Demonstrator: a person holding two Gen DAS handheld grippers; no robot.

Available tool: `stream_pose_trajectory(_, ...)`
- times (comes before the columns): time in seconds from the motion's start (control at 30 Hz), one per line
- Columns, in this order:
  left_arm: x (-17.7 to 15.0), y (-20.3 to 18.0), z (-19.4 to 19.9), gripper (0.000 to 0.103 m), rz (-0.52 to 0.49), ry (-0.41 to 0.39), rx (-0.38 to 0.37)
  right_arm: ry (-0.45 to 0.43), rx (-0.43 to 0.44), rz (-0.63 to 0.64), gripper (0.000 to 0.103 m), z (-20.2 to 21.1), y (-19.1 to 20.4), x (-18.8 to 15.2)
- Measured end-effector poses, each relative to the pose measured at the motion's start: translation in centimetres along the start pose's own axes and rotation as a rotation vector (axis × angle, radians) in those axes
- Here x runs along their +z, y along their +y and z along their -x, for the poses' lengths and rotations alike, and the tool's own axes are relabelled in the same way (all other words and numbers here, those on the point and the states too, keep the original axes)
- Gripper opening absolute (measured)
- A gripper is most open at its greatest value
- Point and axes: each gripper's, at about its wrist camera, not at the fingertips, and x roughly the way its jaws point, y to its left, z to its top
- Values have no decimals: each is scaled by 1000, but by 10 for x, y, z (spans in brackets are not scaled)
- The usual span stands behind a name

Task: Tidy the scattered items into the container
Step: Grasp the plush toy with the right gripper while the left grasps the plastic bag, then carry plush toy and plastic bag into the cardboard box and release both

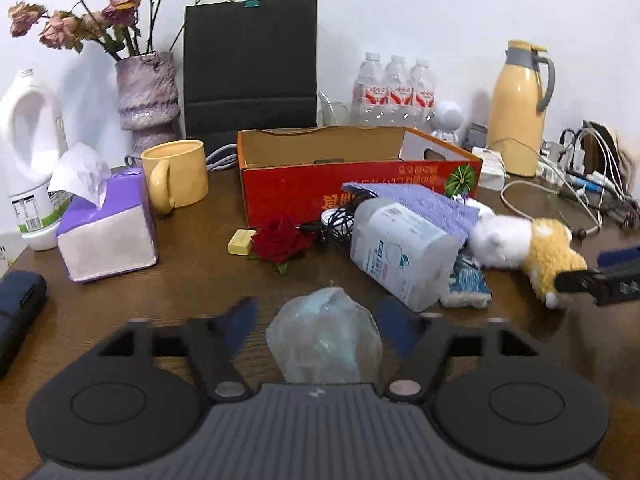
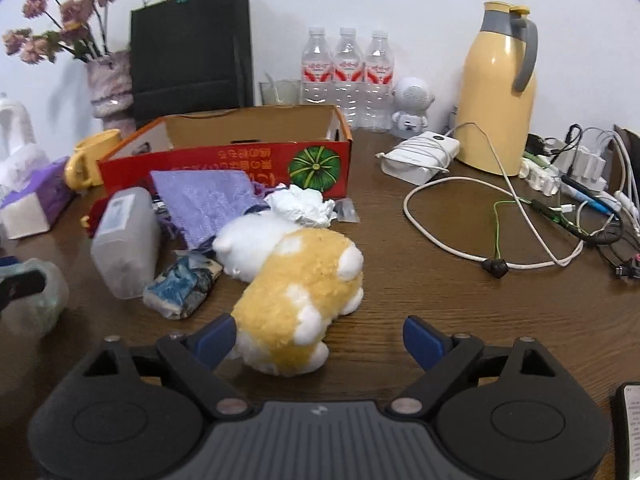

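Standing ahead of both grippers, the red cardboard box (image 1: 360,194) has its top open, and what shows of its inside is bare brown card; its floor is mostly hidden by the front wall, so whether anything lies low inside cannot be told. The left gripper (image 1: 318,326) has its jaws spread, with a crumpled clear plastic bag (image 1: 326,342) lying on the wooden table (image 1: 192,300) between the blue pads (image 1: 240,326); neither pad seems to press on it, though the pads are blurred. Ahead of it and to its right lies a tipped white plastic jar (image 1: 404,252), with a purple cloth (image 1: 424,204) behind the jar against the box front; a red rose (image 1: 280,242) and a small yellow block (image 1: 241,242) lie ahead to its left, just before the box. The right gripper (image 2: 320,338) is also released, jaws wide; a yellow and white plush toy (image 2: 300,284) lies between them, its rear touching the left pad (image 2: 214,338), the right pad well apart from it. Beyond the toy sit crumpled white paper (image 2: 302,208) and, to the gripper's left, a blue and white wrapped packet (image 2: 182,286). A yellow mug (image 1: 178,178) stands left of the box.
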Motion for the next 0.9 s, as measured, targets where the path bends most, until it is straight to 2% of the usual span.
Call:
stream_pose_trajectory(0.1,-2,-2,-3,86,-9,5,-7,-14,-52,-7,89,-10,11,3)
stream_pose_trajectory(0.2,-4,0,-15,86,14,54,-11,0,-65,-72,85,-19,10,6)
stream_pose_trajectory(0.27,-6,1,-21,85,21,77,-1,14,-24,-100,64,-25,8,7)
stream_pose_trajectory(0.33,-6,3,-23,80,32,91,17,19,1,-132,52,-26,4,5)
stream_pose_trajectory(0.37,-6,5,-23,73,37,92,13,23,5,-143,52,-27,2,5)
stream_pose_trajectory(0.4,-7,6,-23,61,41,94,6,12,17,-155,52,-26,-1,4)
stream_pose_trajectory(0.5,-9,6,-21,48,36,93,0,42,38,-132,55,-28,-3,5)
stream_pose_trajectory(0.53,-9,5,-19,47,31,87,-1,57,23,-105,58,-30,-1,5)
stream_pose_trajectory(0.6,-8,5,-15,40,37,77,-3,63,-17,-72,55,-30,2,3)
stream_pose_trajectory(0.77,4,3,11,37,48,-8,17,-28,16,-103,48,-7,-8,1)
stream_pose_trajectory(0.9,25,3,33,37,62,-89,17,-91,44,-87,47,24,-22,10)
